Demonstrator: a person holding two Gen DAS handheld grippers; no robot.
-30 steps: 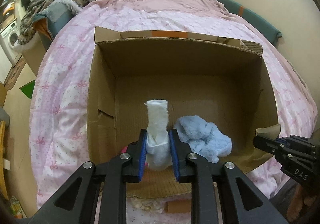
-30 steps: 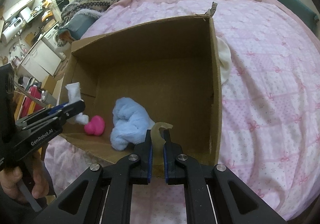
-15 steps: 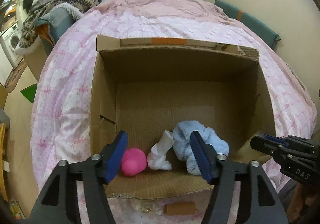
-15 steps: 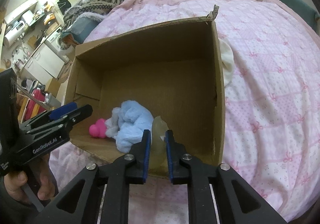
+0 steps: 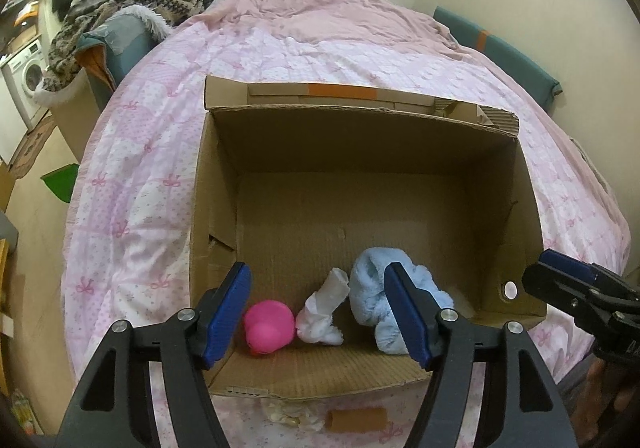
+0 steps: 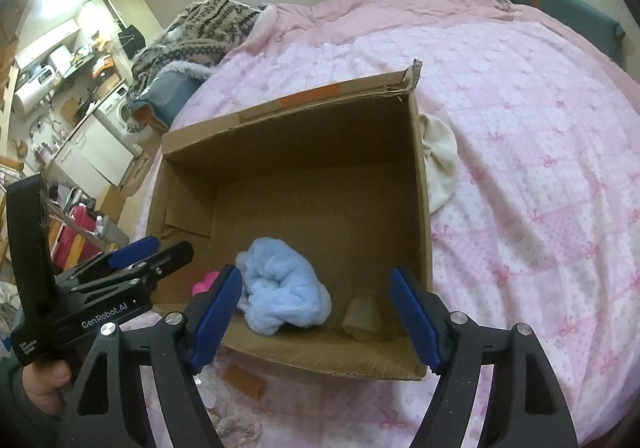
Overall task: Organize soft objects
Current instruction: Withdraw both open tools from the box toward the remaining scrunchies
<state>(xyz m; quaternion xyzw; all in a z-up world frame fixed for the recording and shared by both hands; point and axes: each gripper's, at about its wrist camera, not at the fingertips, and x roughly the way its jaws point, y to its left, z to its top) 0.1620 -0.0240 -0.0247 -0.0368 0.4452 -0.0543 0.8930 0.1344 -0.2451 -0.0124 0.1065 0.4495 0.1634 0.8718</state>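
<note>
Socks (image 5: 322,310) lie boxed below both gaping, empty claws.

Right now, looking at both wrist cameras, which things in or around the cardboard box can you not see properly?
- Pink toy: right wrist view, mostly hidden behind that gripper's left finger; whole in the left wrist view.
- Beige item in the box's right corner: missing from the left wrist view, behind a finger.
- Cream cloth outside the box: partly hidden by the box wall.
- Small scraps below the box: too blurred to identify.
</note>
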